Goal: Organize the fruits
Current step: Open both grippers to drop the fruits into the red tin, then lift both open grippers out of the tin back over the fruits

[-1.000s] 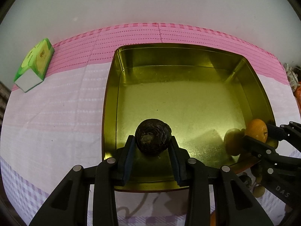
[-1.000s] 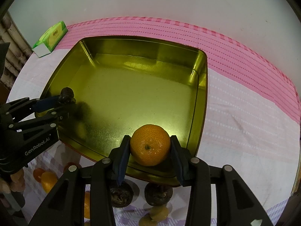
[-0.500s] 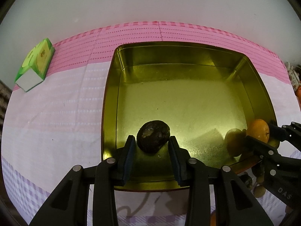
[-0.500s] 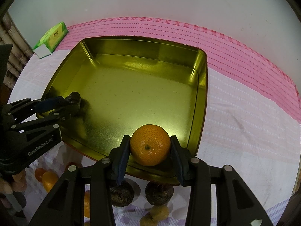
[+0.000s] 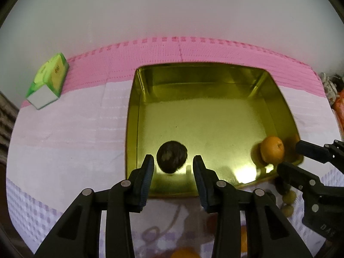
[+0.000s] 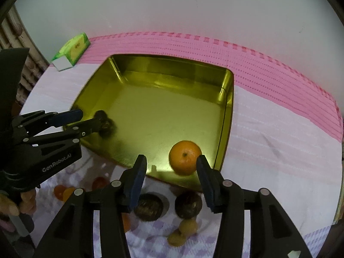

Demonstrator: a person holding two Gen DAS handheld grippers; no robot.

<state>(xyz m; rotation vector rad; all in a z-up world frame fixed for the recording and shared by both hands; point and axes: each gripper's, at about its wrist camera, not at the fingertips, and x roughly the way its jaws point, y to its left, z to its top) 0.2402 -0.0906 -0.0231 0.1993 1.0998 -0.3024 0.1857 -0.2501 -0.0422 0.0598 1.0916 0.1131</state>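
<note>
Pink-and-white cloth point(image 5: 71, 129) over the whole tabletop, striped pink along the far edge, lilac-checked at the near edge. Gold metal tray point(image 5: 215, 79) square in the middle of it, shiny walls, floor bare apart from two fruits.

Left gripper point(image 5: 173, 165) above the tray's near edge, jaws apart, nothing clasped; a second ago clamped on the dark round fruit point(image 5: 172, 159), since let go. That fruit now down on the tray floor by the near left corner, just past the fingertips, touching neither pad point(image 5: 148, 172). Seen from the right wrist too, dark fruit point(image 6: 105, 124) by the tray's left wall under the left gripper point(image 6: 88, 119).

Right gripper point(image 6: 171, 164) likewise over the near edge, jaws just opened wider, free of the orange mandarin point(image 6: 185, 158); gripped tight a second ago, now released. Mandarin resting on the tray floor near the near right corner, close against the right pad point(image 6: 204, 172); contact not clear. From the left wrist, same mandarin point(image 5: 272, 150) beside the right wall.

Green tissue box point(image 5: 48, 81) at the far left corner of the tabletop, well apart from the tray.

Outside the tray, along the near edge: two dark fruits point(image 6: 148, 207), small yellowish fruits point(image 6: 182, 230), more orange ones point(image 6: 64, 192), partly hidden.
</note>
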